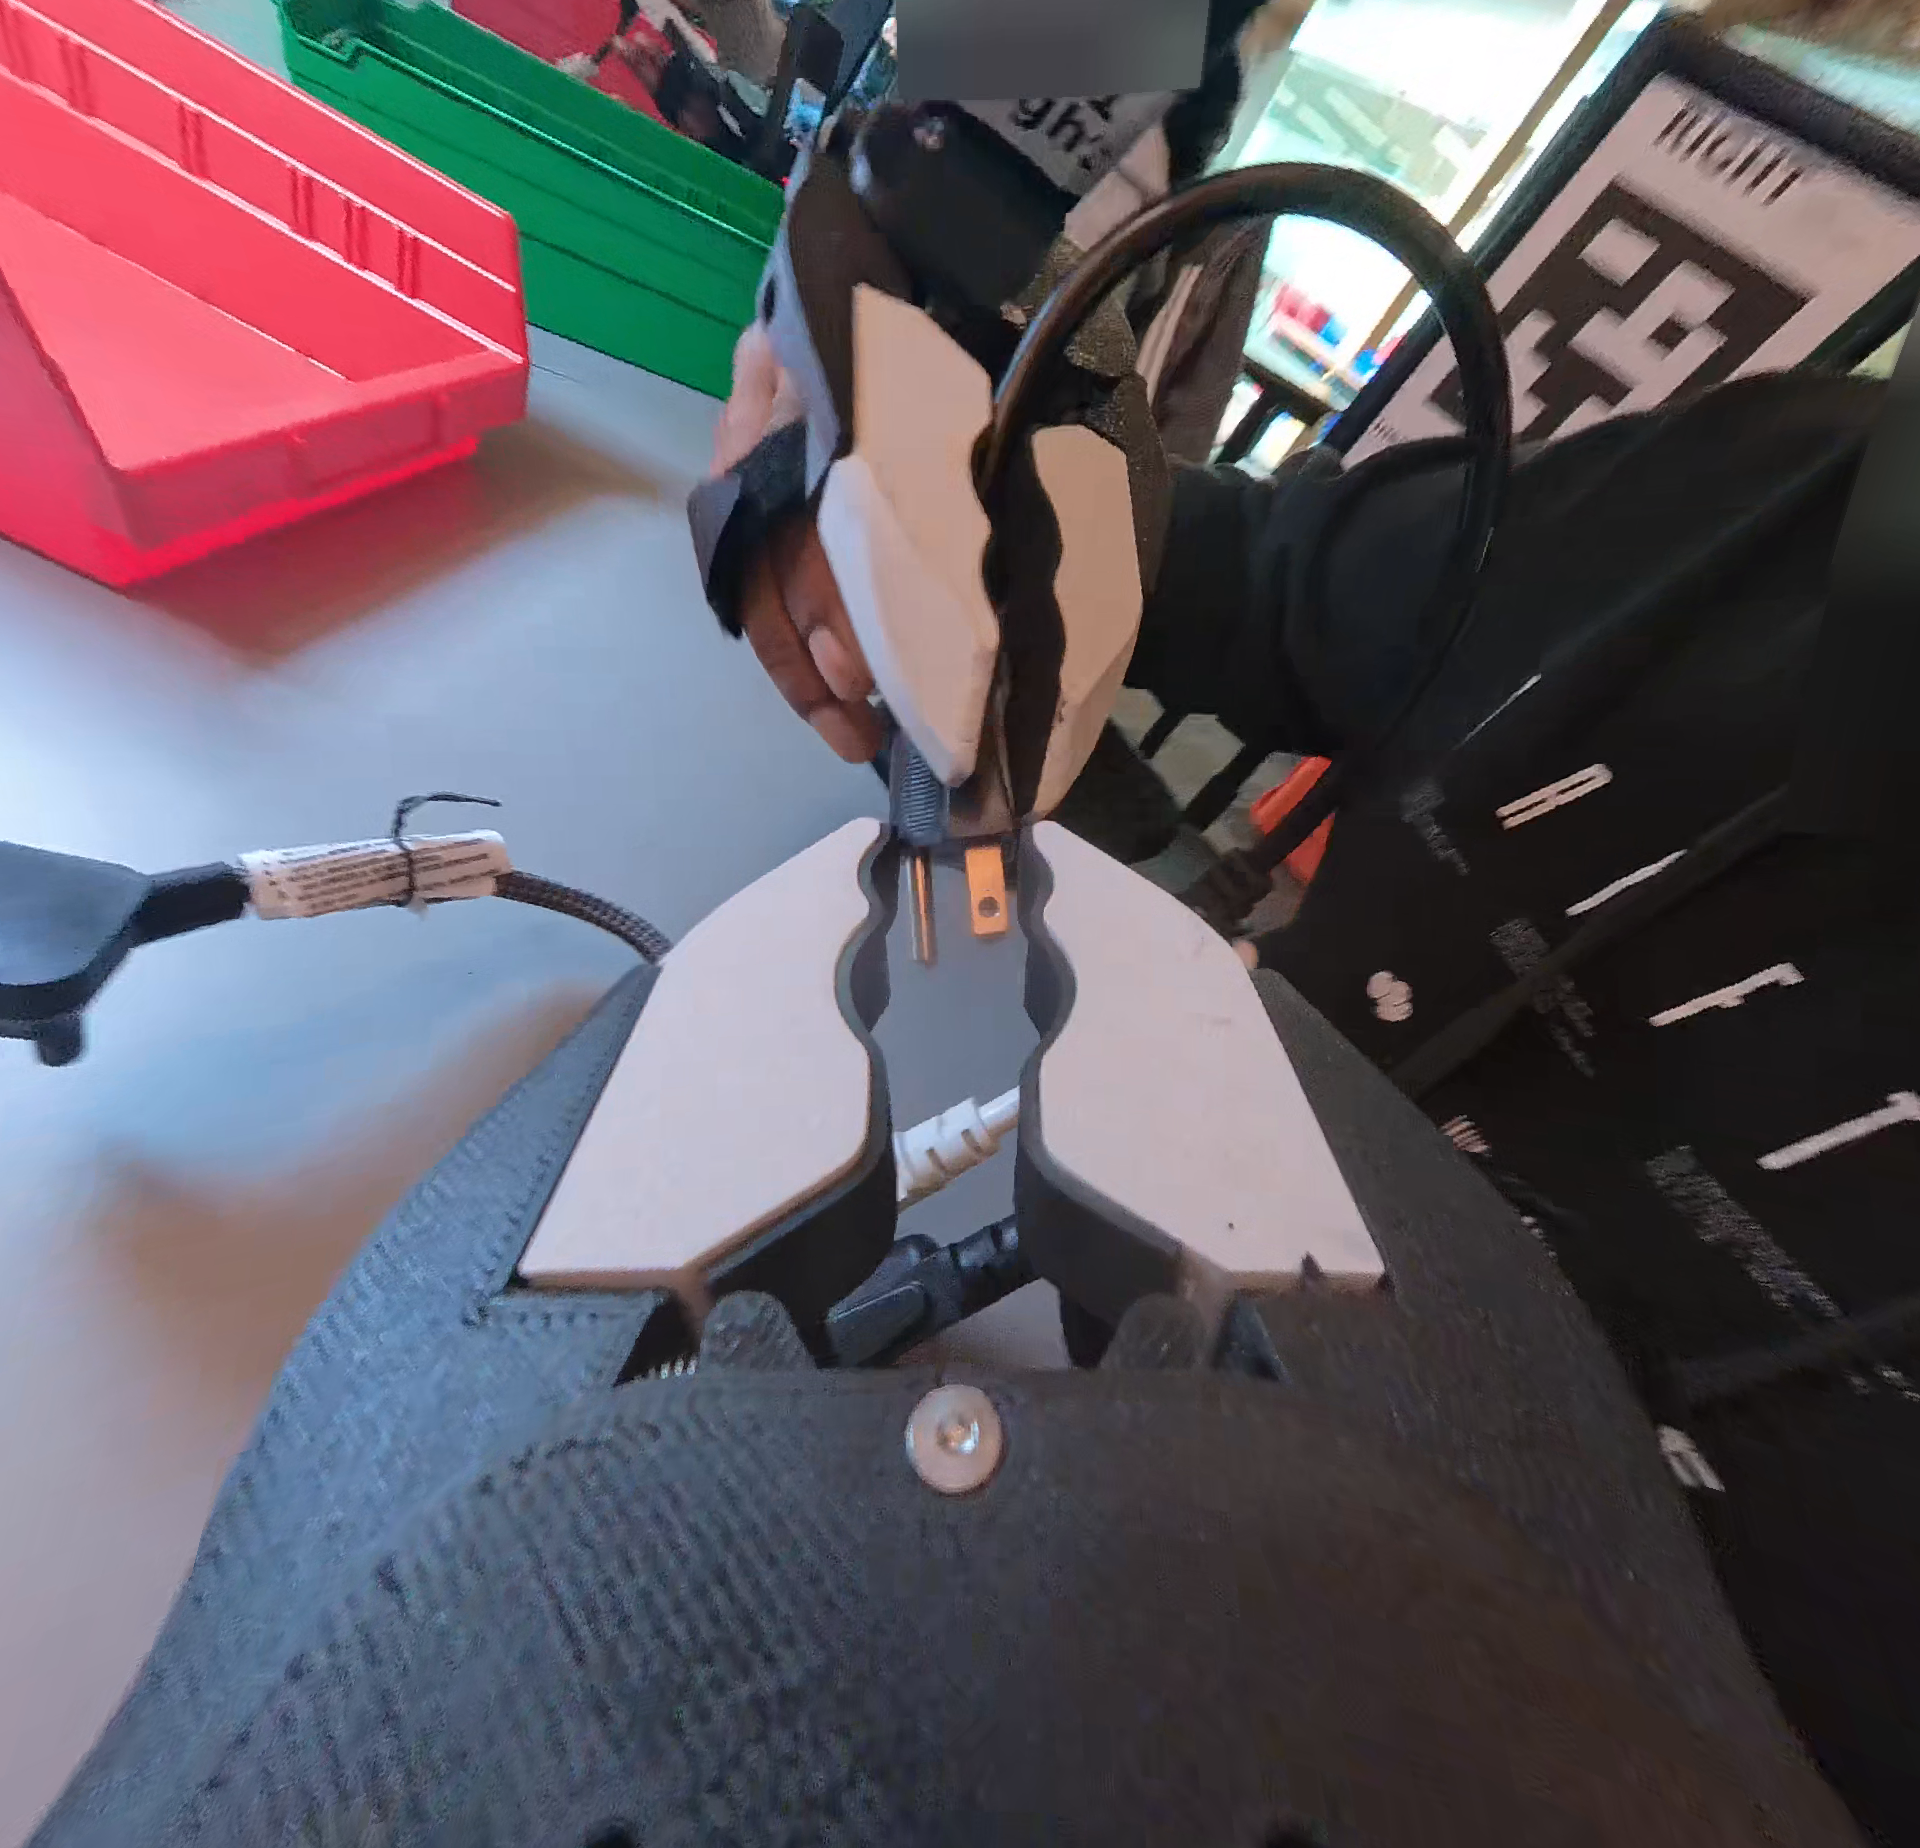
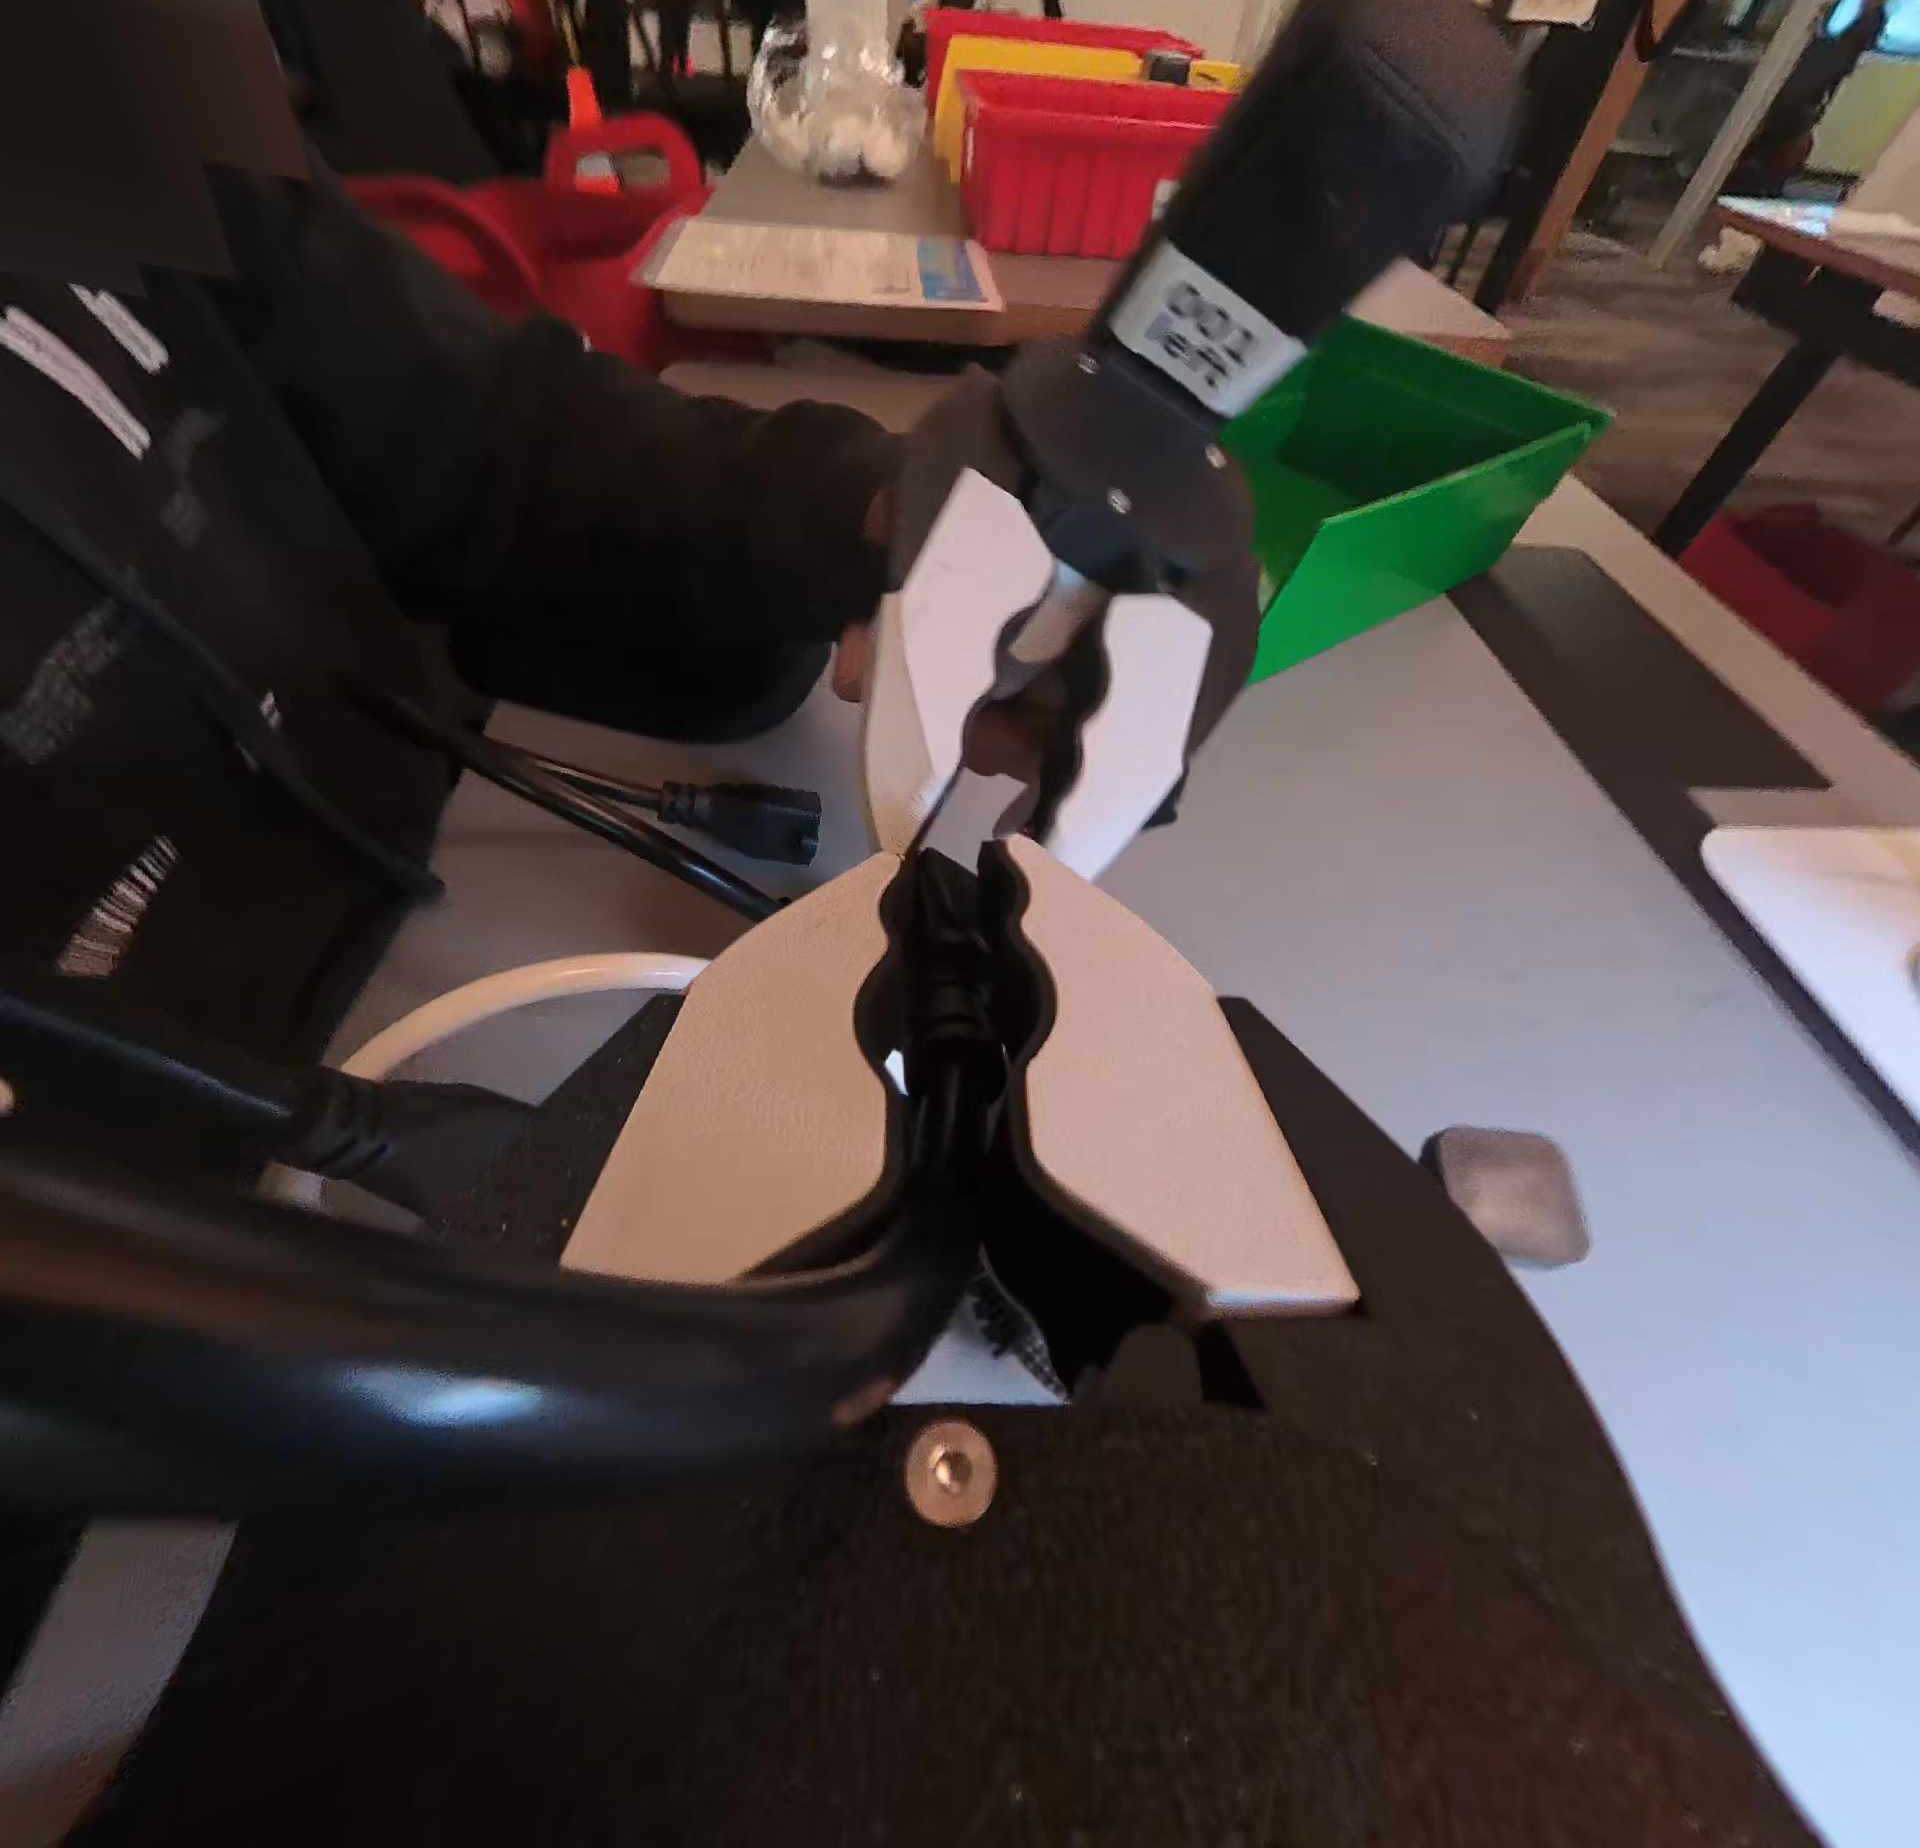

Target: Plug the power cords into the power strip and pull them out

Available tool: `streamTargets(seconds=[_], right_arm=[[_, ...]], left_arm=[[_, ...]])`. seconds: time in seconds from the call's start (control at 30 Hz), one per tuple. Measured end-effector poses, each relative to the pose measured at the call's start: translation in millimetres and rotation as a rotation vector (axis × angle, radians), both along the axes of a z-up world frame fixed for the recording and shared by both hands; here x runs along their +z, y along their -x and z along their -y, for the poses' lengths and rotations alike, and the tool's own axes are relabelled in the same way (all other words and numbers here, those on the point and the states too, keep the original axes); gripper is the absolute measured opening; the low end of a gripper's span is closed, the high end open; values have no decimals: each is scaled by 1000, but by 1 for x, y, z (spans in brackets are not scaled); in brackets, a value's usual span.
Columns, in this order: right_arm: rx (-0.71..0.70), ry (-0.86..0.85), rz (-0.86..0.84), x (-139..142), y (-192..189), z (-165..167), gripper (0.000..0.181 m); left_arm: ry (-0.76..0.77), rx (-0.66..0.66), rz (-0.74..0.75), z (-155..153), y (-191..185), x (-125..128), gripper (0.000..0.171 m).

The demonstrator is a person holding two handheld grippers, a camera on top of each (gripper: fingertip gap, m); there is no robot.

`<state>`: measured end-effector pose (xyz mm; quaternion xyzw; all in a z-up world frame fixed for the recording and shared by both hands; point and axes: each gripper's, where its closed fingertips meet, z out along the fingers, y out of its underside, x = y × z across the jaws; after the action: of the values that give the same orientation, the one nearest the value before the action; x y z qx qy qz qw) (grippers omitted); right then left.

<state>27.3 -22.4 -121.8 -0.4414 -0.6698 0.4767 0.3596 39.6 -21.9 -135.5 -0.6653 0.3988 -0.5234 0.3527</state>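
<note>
My right gripper (image 2: 951, 868) is shut on a black plug (image 2: 940, 941) and holds it above the grey table (image 2: 1403, 863). Its black cord (image 1: 1455, 364) loops up and away behind it. In the left wrist view the right gripper (image 1: 971, 759) points down, and the plug's two metal prongs (image 1: 987, 894) hang between my left fingertips. My left gripper (image 1: 956, 853) has its jaws a narrow gap apart, flanking the prongs, and holds nothing. It also shows in the right wrist view (image 2: 987, 811). No power strip is clearly in view.
A black flat plug (image 1: 52, 936) with a labelled braided cord (image 1: 582, 905) lies at left. A white cord (image 1: 945, 1144) and a black connector (image 2: 748, 822) lie on the table. Red bins (image 1: 208, 344) and a green bin (image 1: 582, 188) stand behind. A person's dark sleeve (image 2: 623, 551) is close by. Less than 4 cm separates the two grippers' tips.
</note>
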Motion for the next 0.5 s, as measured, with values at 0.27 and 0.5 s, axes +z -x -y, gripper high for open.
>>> streamTargets(seconds=[0.27,0.5], right_arm=[[-126,312,-38,0,3,-18,13],[-287,540,-132,17,11,-50,13]], left_arm=[[-347,184,-171,-16,10,4,42],[-506,281,-289,-25,-10,-17,45]])
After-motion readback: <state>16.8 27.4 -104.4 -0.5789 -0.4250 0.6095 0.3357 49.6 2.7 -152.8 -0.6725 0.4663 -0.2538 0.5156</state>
